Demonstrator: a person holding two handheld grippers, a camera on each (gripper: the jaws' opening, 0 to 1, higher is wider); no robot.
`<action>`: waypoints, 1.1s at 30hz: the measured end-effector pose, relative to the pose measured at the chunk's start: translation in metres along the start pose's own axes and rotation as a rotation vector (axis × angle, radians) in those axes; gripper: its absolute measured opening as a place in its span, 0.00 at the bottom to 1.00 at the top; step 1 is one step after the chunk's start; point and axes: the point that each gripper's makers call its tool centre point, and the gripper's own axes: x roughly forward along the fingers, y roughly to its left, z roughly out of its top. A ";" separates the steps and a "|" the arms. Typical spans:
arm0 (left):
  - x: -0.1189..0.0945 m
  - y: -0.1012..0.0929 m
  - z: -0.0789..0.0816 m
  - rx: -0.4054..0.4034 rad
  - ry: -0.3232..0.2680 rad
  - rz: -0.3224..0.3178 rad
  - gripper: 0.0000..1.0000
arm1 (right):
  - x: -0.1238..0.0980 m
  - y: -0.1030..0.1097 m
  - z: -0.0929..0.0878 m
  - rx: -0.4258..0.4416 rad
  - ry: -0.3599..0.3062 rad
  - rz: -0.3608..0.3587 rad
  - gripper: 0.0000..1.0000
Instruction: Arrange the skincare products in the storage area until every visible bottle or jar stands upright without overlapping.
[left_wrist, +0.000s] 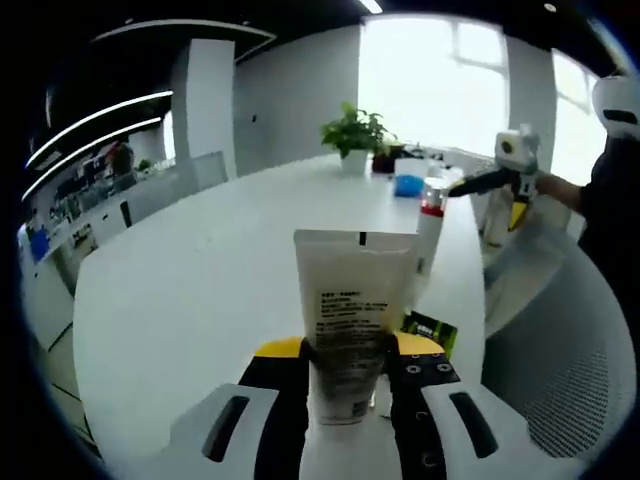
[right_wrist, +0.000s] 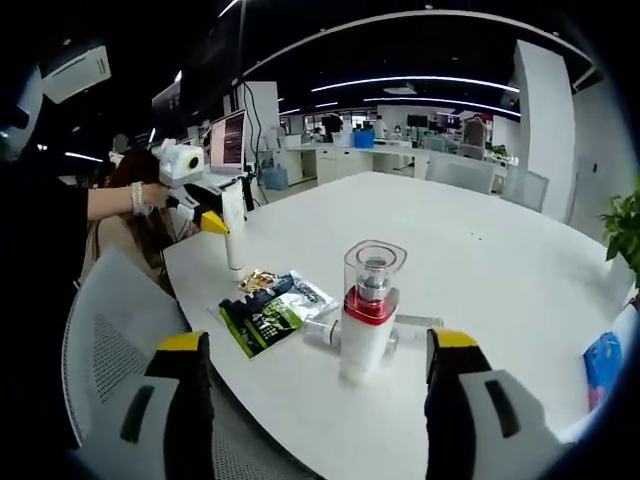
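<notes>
My left gripper (left_wrist: 350, 352) is shut on a white squeeze tube (left_wrist: 352, 285) with black print, held upright over the white table (left_wrist: 190, 290). Just behind it stands a white bottle (left_wrist: 431, 218) with a red band and a clear cap. In the right gripper view this bottle (right_wrist: 366, 312) stands upright ahead of my right gripper (right_wrist: 322, 372), whose jaws are wide open and apart from it. Farther left, the left gripper (right_wrist: 212, 222) holds the tube (right_wrist: 235, 238) on the table's edge. The right gripper (left_wrist: 458, 187) comes in beside the bottle's cap.
Green and black sachets (right_wrist: 270, 306) lie flat between tube and bottle; one sachet (left_wrist: 430, 331) shows near my left jaws. A small clear item (right_wrist: 405, 327) lies behind the bottle. A blue packet (right_wrist: 603, 364) and a potted plant (left_wrist: 354, 135) sit farther off. Grey mesh chairs (right_wrist: 110, 335) line the edge.
</notes>
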 end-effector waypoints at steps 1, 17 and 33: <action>0.001 -0.002 0.004 -0.004 -0.015 0.004 0.27 | -0.001 0.000 0.001 -0.002 -0.005 -0.003 0.87; 0.045 -0.084 0.071 0.067 -0.141 -0.158 0.27 | -0.009 0.013 0.012 0.022 -0.052 0.003 0.62; 0.108 -0.128 0.071 0.029 -0.154 -0.262 0.27 | -0.010 0.020 0.038 0.085 -0.148 0.014 0.32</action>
